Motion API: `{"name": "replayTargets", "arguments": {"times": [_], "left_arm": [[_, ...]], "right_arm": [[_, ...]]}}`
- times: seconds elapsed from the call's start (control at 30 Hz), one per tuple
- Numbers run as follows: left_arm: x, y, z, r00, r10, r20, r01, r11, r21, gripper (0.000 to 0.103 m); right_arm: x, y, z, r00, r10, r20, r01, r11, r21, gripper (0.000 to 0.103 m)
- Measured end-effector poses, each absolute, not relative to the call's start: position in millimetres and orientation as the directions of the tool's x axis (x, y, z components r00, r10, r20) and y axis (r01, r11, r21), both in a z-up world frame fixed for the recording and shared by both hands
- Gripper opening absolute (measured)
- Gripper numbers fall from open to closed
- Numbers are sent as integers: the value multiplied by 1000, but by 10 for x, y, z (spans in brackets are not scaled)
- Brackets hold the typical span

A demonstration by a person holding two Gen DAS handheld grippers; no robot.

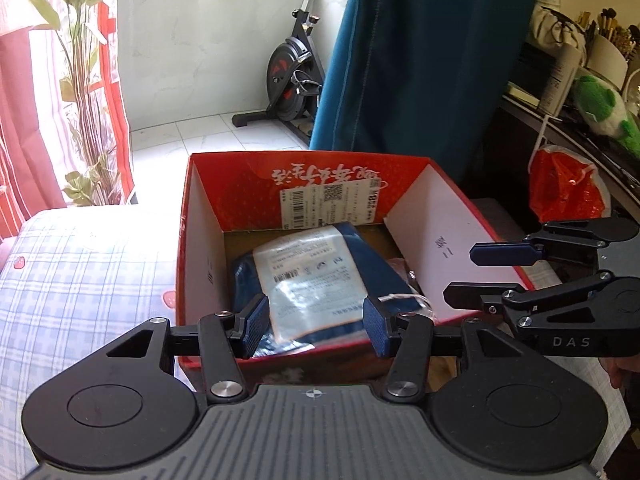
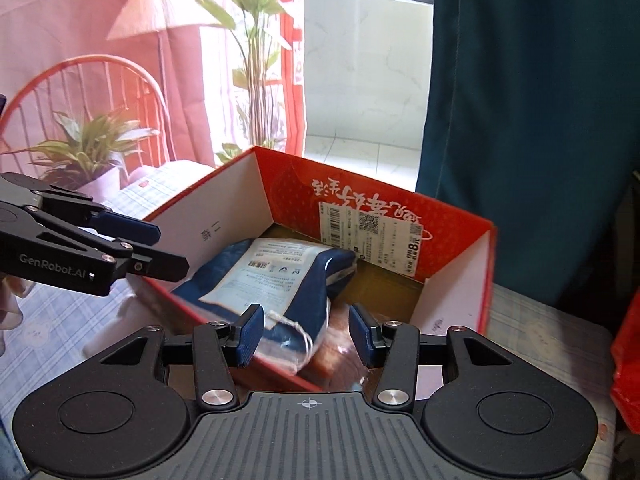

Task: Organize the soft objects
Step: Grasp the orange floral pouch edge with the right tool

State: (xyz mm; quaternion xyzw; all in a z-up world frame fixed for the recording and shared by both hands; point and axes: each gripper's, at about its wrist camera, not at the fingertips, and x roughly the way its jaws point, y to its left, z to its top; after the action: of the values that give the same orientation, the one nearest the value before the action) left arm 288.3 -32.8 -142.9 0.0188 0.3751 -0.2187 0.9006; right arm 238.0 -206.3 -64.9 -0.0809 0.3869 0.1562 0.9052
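A red cardboard box [image 1: 224, 184] stands open on the bed; it also shows in the right wrist view [image 2: 288, 184]. Inside lies a dark blue soft item in a clear plastic bag with a white label [image 1: 308, 276], also in the right wrist view [image 2: 272, 276]. A reddish-brown wrapped item [image 2: 340, 356] lies beside it. My left gripper [image 1: 316, 326] is open above the box's near edge, its jaws either side of the bag without touching it. My right gripper [image 2: 306, 330] is open over the box's near corner. Each gripper shows in the other's view, the right [image 1: 464, 272] and the left [image 2: 168, 246].
The bed has a blue checked sheet [image 1: 80, 272]. A red plastic bag [image 1: 568, 188] hangs to the right, below a shelf with a green plush toy [image 1: 600, 108]. A teal curtain [image 1: 420, 60], an exercise bike [image 1: 292, 68] and potted plants [image 2: 88, 152] stand behind.
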Motion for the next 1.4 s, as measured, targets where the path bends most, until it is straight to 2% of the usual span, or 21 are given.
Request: {"name": "replayTargets", "arguments": {"times": [0.27,0.53,0.6,0.67,0.73,0.8,0.87,1.03,1.37,1.4], "left_arm": [[2445,-525,-1530,580,-431,-691,460,874,-159,54],[2196,-676,-1813,512,-471,-719,481,850,-214,54],[2138,-697,-1875,496,-481,-723,486,844,-228,54],[2084,-729,-1917,482,-490,-726,497,836,-234,54],[2034,-778,-1945,470,-501,-726,522,822,-229,54],[1986,-800,-1972,463,-508,-726,531,815,-232,54],[1975,-782,-2002,451,-523,-723,525,811,-259,54],[1957,-655,-2063,452,-522,-723,492,822,-286,54],[2002,-423,-2169,462,-508,-727,436,844,-312,51],[1983,-404,-2172,472,-501,-725,434,848,-304,43]], "right_arm": [[1889,-2211,-629,647,239,-724,-362,932,-15,44],[1466,-2418,-969,584,209,-785,-337,941,0,44],[1376,-2504,-1059,568,207,-796,-307,951,28,46],[1291,-2578,-1129,551,228,-803,-280,957,79,53],[1241,-2616,-1211,541,236,-807,-263,959,104,53],[1203,-2612,-1296,530,243,-812,-254,959,121,53],[1206,-2581,-1380,514,266,-816,-255,955,151,44],[1207,-2359,-1542,495,285,-821,-299,943,147,36],[1233,-1969,-1655,503,348,-791,-364,915,171,34],[1231,-1937,-1664,505,352,-788,-366,914,174,34]]}}
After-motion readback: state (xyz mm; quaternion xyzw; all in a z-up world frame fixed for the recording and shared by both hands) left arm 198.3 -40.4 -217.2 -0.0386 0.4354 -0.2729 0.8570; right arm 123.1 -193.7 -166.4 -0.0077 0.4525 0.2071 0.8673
